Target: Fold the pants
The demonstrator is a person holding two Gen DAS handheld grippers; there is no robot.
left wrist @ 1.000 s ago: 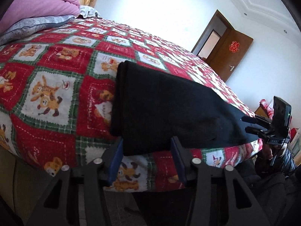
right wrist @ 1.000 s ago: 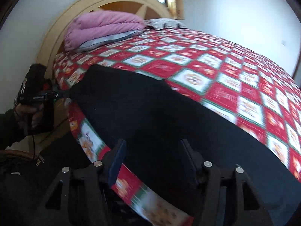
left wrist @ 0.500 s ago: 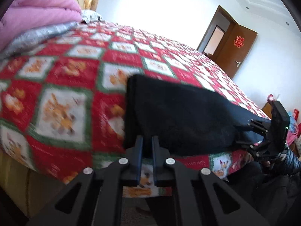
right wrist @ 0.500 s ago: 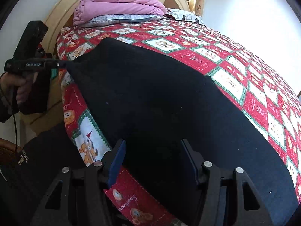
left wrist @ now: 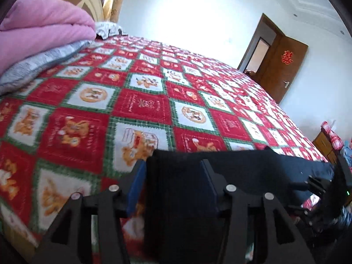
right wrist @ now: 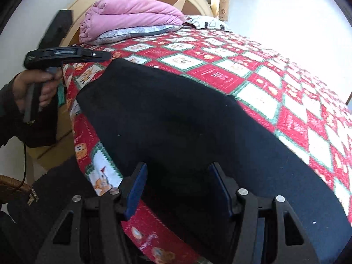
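Black pants [right wrist: 187, 118] lie folded lengthwise along the near edge of the bed. In the left wrist view the pants [left wrist: 253, 167] run to the right, and one end sits between the blue pads of my left gripper [left wrist: 173, 184], which stands open around the cloth. My right gripper [right wrist: 178, 187] is open too, its pads straddling the other end of the pants. The left gripper [right wrist: 103, 56] shows at the left of the right wrist view, held in a hand. The right gripper [left wrist: 312, 184] shows at the far right of the left wrist view.
The bed has a red, white and green checked blanket [left wrist: 140, 105]. A folded pink quilt [right wrist: 129, 17] and a grey pillow [right wrist: 132, 33] lie by the wooden headboard [right wrist: 193, 2]. A brown door [left wrist: 283, 66] is open at the far right.
My left gripper was open, shut at the pants' end, and is open again, now with the cloth between its pads. The right gripper stayed open and shifted slightly along the pants.
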